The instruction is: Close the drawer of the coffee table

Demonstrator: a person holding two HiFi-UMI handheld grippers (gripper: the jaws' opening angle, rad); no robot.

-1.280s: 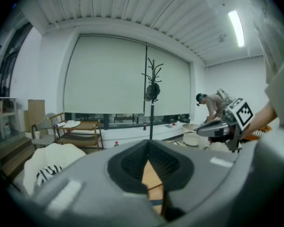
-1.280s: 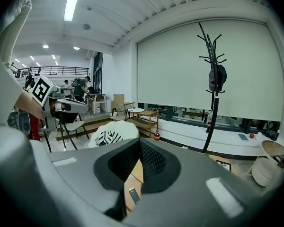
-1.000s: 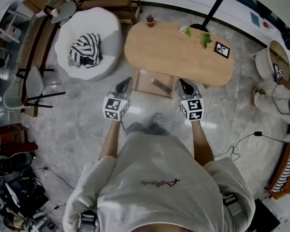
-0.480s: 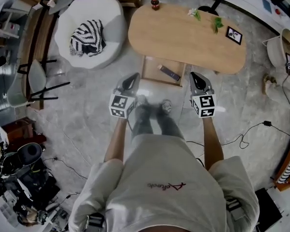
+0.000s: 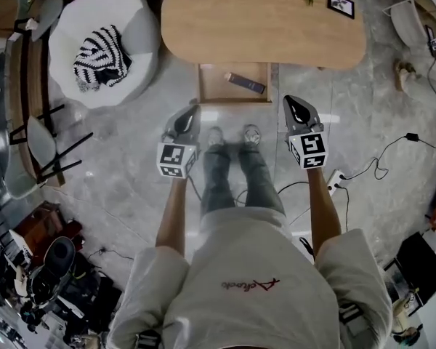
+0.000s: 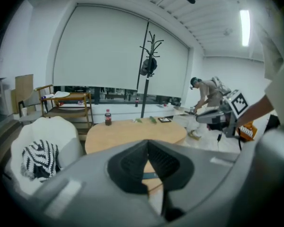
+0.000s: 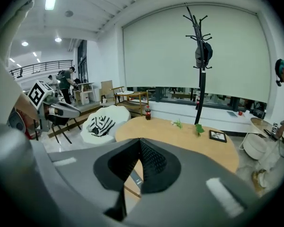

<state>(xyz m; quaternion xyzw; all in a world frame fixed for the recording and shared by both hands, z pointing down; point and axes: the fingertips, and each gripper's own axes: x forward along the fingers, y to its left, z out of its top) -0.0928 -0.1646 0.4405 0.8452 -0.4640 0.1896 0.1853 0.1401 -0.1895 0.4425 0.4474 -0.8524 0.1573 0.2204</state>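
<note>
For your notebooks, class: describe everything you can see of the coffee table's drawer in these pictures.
The drawer is a shallow rectangular tray of light wood, much like the tabletop. It stands open, pulled straight out from under the near long edge of the oval coffee table, with its inside fully in view from above. A slim dark oblong thing lies slanted inside it, but what it is cannot be told. Nothing else is seen touching the drawer.
</note>
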